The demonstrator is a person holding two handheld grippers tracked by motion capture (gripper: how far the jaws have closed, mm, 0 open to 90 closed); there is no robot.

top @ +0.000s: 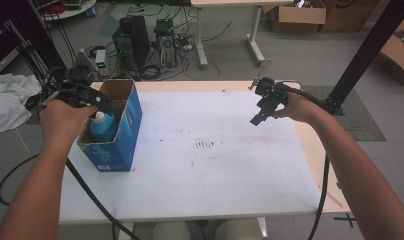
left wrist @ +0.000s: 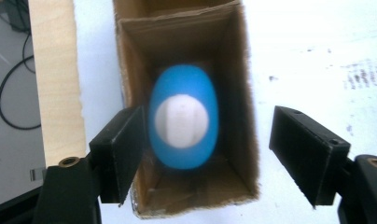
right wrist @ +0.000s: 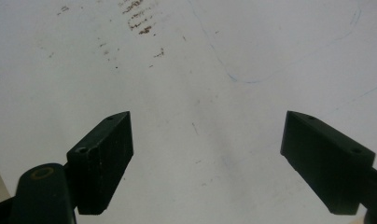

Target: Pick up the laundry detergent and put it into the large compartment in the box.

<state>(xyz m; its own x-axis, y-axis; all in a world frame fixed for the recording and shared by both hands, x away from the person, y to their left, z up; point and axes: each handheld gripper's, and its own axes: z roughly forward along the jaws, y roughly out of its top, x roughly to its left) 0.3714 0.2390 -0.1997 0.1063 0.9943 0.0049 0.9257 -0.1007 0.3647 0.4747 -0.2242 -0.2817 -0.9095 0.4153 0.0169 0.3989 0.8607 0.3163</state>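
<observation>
A tall blue carton (top: 121, 131) with its top flaps open stands on the left part of the white table (top: 215, 170). Inside it stands a blue bottle (top: 104, 126) with a white cap, upright. My left gripper (top: 97, 102) hovers just over the carton's mouth, pointing down. In the left gripper view the bottle (left wrist: 183, 122) lies below and between the jaws, blurred, inside the brown carton walls (left wrist: 245, 93). That left gripper (left wrist: 207, 154) is open, its pads clear of the bottle. My right gripper (top: 257, 119) hangs over the table's right half. It is open (right wrist: 207, 158), with bare tabletop between the jaws.
Dark smudges (top: 206, 145) mark the middle of the tabletop. Behind the table, computer towers (top: 132, 42) and cables sit on the floor. A white cloth (top: 7, 100) lies at the left, cardboard boxes (top: 297, 15) at the back right, and a black frame post (top: 365, 55) rises at the right.
</observation>
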